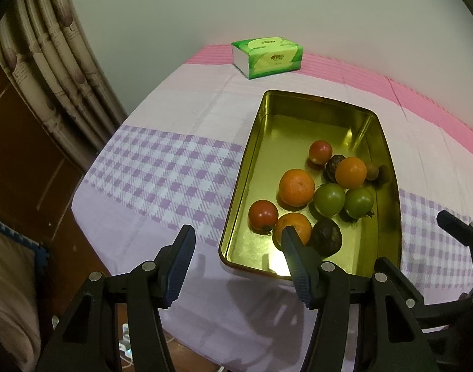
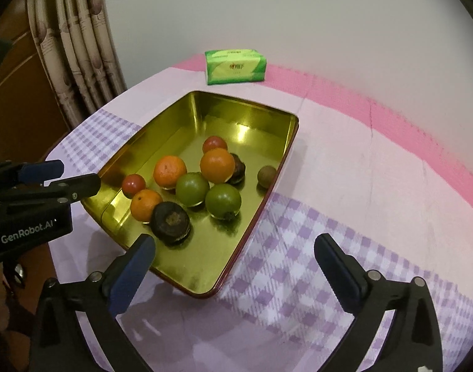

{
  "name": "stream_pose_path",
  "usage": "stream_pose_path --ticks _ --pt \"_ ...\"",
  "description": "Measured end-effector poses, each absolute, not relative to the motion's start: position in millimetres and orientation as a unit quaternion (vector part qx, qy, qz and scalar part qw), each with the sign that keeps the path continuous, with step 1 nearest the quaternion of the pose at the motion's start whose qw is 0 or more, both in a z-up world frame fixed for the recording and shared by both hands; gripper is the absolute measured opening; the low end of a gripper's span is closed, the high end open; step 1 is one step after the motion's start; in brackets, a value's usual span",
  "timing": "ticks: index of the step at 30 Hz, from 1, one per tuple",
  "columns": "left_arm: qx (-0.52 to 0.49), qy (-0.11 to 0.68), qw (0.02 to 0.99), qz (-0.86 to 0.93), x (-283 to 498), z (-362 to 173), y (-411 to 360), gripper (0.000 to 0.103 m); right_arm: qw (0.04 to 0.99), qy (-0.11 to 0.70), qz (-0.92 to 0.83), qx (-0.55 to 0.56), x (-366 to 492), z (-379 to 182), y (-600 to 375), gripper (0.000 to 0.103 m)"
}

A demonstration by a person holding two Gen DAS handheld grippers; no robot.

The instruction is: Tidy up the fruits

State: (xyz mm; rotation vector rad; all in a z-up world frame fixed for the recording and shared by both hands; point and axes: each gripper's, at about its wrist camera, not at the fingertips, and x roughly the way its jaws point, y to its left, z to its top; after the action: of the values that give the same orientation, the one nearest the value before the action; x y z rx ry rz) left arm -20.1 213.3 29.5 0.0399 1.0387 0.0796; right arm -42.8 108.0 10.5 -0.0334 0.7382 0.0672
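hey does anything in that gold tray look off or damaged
Nothing is spilled; all the fruit sits inside the tray. Two dark fruits stand out: the near one looks wrinkled and brownish-black, possibly overripe, and another is half hidden behind an orange. Both grippers hover open, holding nothing.

In the left wrist view, the nearest orange (image 1: 293,228) is partly hidden behind one finger of the left tongs (image 1: 238,243). A dark fruit (image 1: 335,166) sits mostly behind another orange (image 1: 351,172). The right tongs (image 1: 459,232) are cut off at the picture edge. The tissue pack (image 1: 267,57) print is unreadable.
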Motion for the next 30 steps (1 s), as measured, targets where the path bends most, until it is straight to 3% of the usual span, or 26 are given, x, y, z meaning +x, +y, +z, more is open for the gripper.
stream_pose_path --ticks 30 --pt "0.022 0.498 0.866 0.04 -21.3 27.9 213.2 0.059 0.918 0.394 0.048 0.006 -38.6 -2.8 112.3 0.101"
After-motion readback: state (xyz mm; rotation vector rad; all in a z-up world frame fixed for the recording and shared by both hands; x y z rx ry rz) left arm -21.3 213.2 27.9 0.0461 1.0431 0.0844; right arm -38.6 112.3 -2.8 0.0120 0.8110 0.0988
